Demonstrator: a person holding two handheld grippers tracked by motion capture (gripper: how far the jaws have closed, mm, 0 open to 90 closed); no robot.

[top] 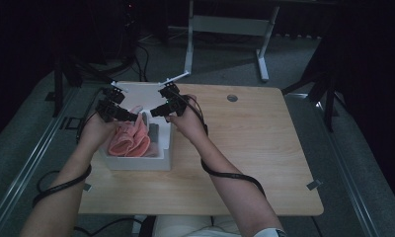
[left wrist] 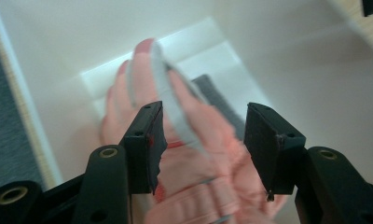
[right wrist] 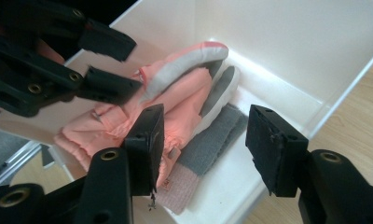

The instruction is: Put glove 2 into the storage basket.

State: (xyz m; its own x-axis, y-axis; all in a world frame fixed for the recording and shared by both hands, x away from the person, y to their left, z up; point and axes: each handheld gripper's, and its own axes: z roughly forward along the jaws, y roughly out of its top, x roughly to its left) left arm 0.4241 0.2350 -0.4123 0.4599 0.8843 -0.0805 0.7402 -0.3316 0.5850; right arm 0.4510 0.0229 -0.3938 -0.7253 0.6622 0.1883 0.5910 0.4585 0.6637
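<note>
One soft pink glove (right wrist: 175,107) with grey trim lay on grey knit fabric (right wrist: 212,137) in one white rectangular box (top: 163,160), beneath the left gripper (top: 129,116) and right gripper (top: 156,111), both with jaws apart.

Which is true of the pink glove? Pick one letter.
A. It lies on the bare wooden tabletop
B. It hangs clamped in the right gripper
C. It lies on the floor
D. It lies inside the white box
D: the pink glove lies inside the white box, with the right gripper open above it.
</note>
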